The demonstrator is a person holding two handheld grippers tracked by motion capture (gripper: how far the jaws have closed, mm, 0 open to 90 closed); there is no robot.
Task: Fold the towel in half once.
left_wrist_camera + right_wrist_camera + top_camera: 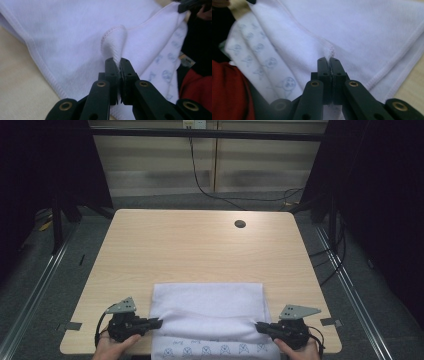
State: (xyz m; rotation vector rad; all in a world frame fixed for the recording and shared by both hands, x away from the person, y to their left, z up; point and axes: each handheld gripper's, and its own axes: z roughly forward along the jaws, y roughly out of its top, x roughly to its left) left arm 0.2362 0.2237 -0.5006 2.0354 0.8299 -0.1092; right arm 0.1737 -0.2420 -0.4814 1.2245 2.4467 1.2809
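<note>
Cloth (210, 307) is being pinched at both corners by left gripper (159, 323) and right gripper (258, 325); tension should be kept even.

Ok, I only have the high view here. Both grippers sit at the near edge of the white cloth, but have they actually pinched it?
Observer: Yes. The left gripper is shut on a pinched-up fold of the white cloth's stitched hem.
Operator: And the right one?
Observer: The right gripper is shut too, with a small tuft of hem between its tips.
Operator: What is the pattern near the table edge?
Observer: Pale blue printed figures on the cloth's lower layer.
</note>
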